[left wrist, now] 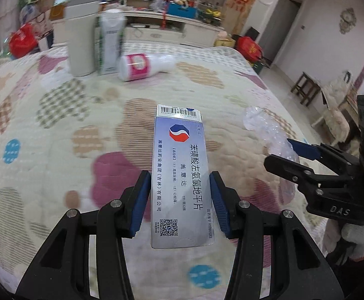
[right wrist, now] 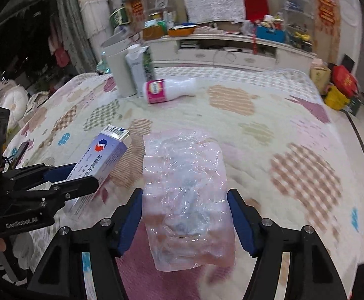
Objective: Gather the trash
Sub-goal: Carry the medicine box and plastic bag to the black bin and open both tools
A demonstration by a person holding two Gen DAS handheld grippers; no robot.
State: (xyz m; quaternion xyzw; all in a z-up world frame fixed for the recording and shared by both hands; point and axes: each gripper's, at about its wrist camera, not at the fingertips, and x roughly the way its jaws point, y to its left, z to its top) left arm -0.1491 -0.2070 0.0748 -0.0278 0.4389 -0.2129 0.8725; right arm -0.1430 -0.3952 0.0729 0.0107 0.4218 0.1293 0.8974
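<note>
My left gripper (left wrist: 179,182) is shut on a silver-blue medicine box (left wrist: 180,172) with Chinese print and holds it above the quilted bed; the box also shows in the right wrist view (right wrist: 102,160). My right gripper (right wrist: 184,200) is shut on a clear crumpled plastic wrapper (right wrist: 186,200), seen from the left wrist view (left wrist: 269,132) at the right. A white bottle with a pink label (left wrist: 142,66) lies on its side further back, next to a green-white carton (left wrist: 110,45) and a white bin (left wrist: 80,42) with its lid up.
The patterned quilt (left wrist: 57,125) covers the whole bed. A white TV cabinet (right wrist: 231,52) with clutter stands beyond the bed's far edge. A wooden stool (left wrist: 305,87) and red bags (right wrist: 344,78) sit on the floor to the right.
</note>
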